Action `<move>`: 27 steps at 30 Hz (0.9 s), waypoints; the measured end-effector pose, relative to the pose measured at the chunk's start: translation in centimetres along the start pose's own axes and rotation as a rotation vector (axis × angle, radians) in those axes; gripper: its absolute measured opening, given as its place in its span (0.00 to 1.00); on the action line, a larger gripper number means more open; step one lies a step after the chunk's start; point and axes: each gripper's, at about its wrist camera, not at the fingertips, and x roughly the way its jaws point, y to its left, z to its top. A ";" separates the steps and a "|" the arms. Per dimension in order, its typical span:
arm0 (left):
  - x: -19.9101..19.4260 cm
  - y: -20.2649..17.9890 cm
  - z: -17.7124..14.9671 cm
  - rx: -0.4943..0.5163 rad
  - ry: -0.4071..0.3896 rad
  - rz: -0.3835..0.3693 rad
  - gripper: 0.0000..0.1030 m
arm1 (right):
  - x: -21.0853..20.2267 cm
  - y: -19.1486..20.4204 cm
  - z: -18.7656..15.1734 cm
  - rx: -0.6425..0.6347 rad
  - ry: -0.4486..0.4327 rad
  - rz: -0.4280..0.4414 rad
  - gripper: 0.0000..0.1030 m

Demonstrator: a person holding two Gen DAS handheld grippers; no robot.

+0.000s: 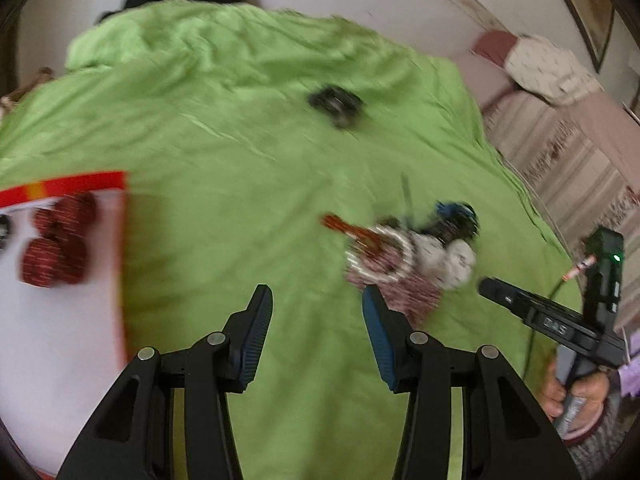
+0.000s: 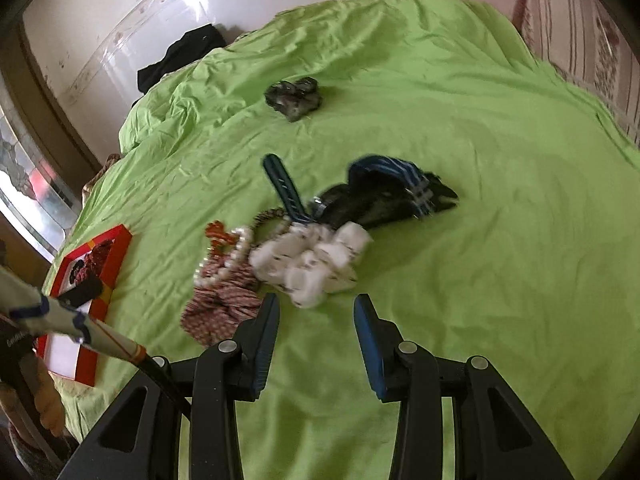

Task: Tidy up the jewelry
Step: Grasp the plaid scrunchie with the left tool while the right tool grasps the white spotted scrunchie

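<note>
**Approach phase — both grippers empty above the accessory pile**

Jaws of the left gripper [image 1: 318, 306] are spread with only green bedsheet [image 1: 240, 140] between them; the right gripper [image 2: 316, 314] is likewise spread and holds nothing. Judged from this, the step in hand is the reach toward the next item, with no pick begun.

Items still to be sorted lie in one heap near the middle of the sheet:
- one white scrunchie [image 2: 316, 266]
- one pearl bracelet [image 2: 232, 256]
- one red-and-white patterned scrunchie [image 2: 224, 308]
- one blue strap [image 2: 284, 188]
- one dark blue-striped piece [image 2: 392, 188]

One dark item [image 2: 294, 96] lies well apart, farther up the sheet. The red-edged box [image 2: 86, 304] sits at the left edge of the sheet — it already contains a dark red scrunchie [image 1: 56, 240]; further contents are too blurred to count.

Next move calls for lowering one gripper over a single piece at the heap's edge, closing on it alone, since the pieces overlap and may drag each other.
</note>
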 end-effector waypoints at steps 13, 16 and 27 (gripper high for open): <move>7.8 -5.5 -1.2 0.088 0.145 -0.084 0.44 | 3.0 -1.6 1.4 0.073 0.008 0.122 0.40; 8.4 -5.6 -1.4 0.091 0.149 -0.069 0.31 | 3.7 -1.5 1.4 0.084 0.021 0.134 0.40; 3.0 -5.8 -0.8 0.119 0.064 -0.087 0.03 | 1.8 -1.7 1.1 0.093 -0.007 0.149 0.05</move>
